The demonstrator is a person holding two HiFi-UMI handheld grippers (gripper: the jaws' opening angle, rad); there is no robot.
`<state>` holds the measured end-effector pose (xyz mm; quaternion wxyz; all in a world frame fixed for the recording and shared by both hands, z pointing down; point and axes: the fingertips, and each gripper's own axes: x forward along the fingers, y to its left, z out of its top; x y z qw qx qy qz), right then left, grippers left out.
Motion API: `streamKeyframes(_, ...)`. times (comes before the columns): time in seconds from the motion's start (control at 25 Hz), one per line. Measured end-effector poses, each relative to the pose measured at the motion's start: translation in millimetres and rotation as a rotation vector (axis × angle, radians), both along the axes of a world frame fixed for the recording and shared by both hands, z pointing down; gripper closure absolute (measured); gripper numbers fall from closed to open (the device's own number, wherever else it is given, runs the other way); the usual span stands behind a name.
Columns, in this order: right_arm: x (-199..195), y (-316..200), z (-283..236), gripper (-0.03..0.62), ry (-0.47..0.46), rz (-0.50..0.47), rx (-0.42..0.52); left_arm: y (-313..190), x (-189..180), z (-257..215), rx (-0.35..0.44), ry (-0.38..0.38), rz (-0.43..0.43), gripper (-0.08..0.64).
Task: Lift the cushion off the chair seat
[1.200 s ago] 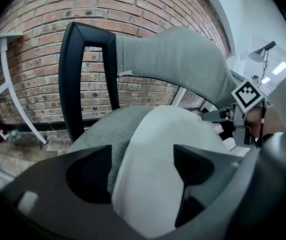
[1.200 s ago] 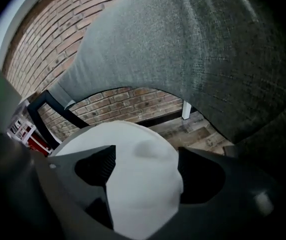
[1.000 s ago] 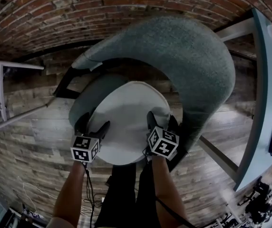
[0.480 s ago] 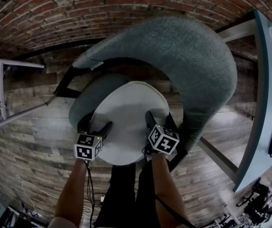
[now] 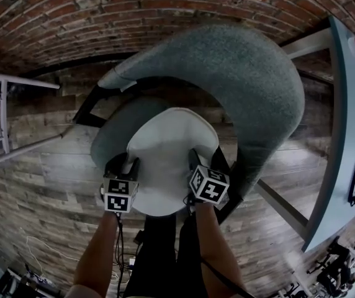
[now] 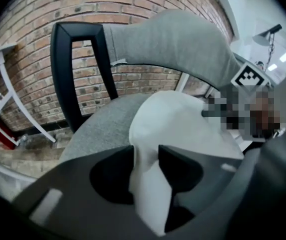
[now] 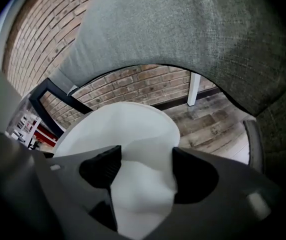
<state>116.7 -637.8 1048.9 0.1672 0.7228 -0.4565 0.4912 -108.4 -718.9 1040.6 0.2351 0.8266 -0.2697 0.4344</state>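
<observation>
Clearances: the cushion (image 5: 165, 151) sat on the grey chair seat (image 5: 110, 138), boxed in by the curved grey backrest (image 5: 227, 73) behind it and on the right side. Above the cushion and at the near edge, where the person stood, it was open. The black chair frame (image 5: 87, 107) ran at the seat's left rear. The pale table (image 5: 345, 135) edge was well right of the chair, and a white metal frame (image 5: 4, 110) well left. There was wooden floor (image 5: 41, 179) all around and a brick wall (image 5: 134, 11) behind.

Vs a second ago: both sets of fingers had been spread wide over the cushion's near edge. Now they had narrowed and were closing. The left gripper (image 5: 125, 164) had shifted in toward the cushion, and its fingers pinched a thin fold of the left near edge. The right gripper (image 5: 206, 160) held about the same spot, with its fingers squeezing a thicker bunch of the right near edge. The cushion outline had gone from a broad oval to narrower at the near end, with the edge pulled in at both grips.

Cushion look: white, smooth, roundish and soft. It was puckered and creased where the fingers bit. Its far part lay flat on the seat, with grey seat fabric showing round its left side. Whether the near edge had cleared the seat could not be told.
</observation>
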Motion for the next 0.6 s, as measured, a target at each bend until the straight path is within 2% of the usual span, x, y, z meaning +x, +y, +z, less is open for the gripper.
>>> streamKeyframes(0.12,1.1,3.5,-8.9,0.352,0.043,-0.013,-0.021,-2.8,-3.0,-7.7,0.037,-0.022,-0.031,0.488)
streamKeyframes(0.2,6.4,6.1,-15.4,0.452,0.071,-0.005,-0.028,-3.8,-5.1,-12.2,0.057,-0.022,-0.052,0.514)
streamKeyframes(0.6,-6.3,-11.4,-67.5,0.503,0.089,-0.052,0.057,-2.8,-21.9,-55.5,0.158,-0.027,-0.185,0.543)
